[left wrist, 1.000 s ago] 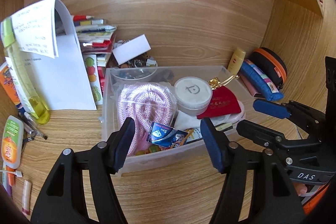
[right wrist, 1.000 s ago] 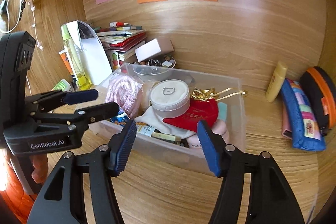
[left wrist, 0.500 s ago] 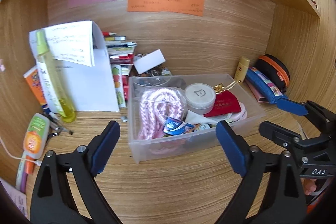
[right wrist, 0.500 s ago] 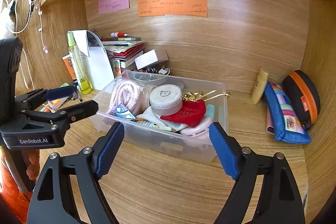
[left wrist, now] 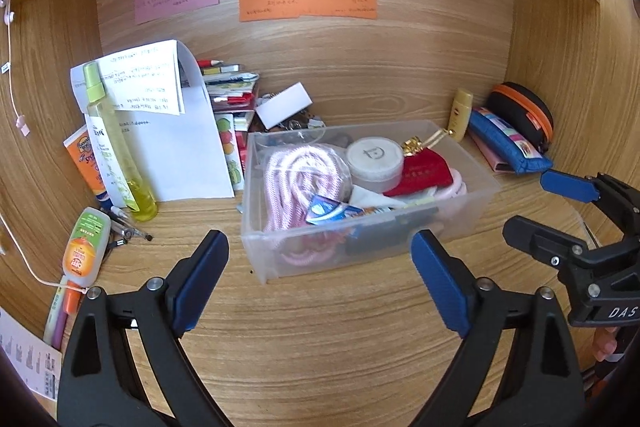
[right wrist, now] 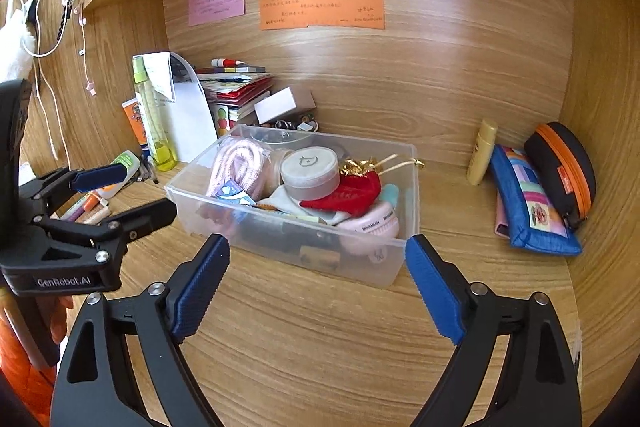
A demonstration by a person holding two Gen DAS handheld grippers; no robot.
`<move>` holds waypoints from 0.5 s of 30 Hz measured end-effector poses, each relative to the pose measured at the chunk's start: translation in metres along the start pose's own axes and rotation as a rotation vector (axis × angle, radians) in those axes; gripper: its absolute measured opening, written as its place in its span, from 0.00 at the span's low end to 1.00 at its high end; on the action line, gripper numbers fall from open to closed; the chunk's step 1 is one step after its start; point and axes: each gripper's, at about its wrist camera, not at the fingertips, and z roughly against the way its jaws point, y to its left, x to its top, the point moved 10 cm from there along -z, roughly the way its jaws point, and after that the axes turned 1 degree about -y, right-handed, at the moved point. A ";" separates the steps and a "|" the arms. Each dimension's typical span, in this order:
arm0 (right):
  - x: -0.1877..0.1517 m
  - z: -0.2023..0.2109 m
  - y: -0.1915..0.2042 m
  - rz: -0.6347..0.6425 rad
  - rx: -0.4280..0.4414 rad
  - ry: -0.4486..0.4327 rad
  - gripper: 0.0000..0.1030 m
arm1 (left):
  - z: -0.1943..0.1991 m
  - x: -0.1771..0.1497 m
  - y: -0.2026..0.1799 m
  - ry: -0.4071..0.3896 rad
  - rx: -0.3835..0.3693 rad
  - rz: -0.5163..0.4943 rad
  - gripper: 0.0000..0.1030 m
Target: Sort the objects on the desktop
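Clear bin (left wrist: 362, 251), heaped with sorted objects, at the tabletop's centre. Left gripper (left wrist: 320, 279) and right gripper (right wrist: 316, 279), both spread and empty, hover near its front wall; a careless approach could shove it or spill the contents.

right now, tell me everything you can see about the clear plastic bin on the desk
The clear plastic bin is a lidless, translucent rectangular tub standing upright on the wooden desk, turned slightly askew to the back wall. It is filled: a coiled pink rope, a round white container and a red pouch with gold trim lie on top. Both grippers are open, in front of it and clear of it.
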 end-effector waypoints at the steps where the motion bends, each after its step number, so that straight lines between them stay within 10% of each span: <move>1: -0.001 0.001 -0.001 -0.003 -0.001 0.001 0.86 | 0.000 -0.002 -0.002 0.001 0.001 -0.003 0.91; 15: -0.010 0.001 -0.006 -0.020 -0.001 0.021 0.86 | -0.003 -0.008 -0.005 0.012 -0.002 0.017 0.91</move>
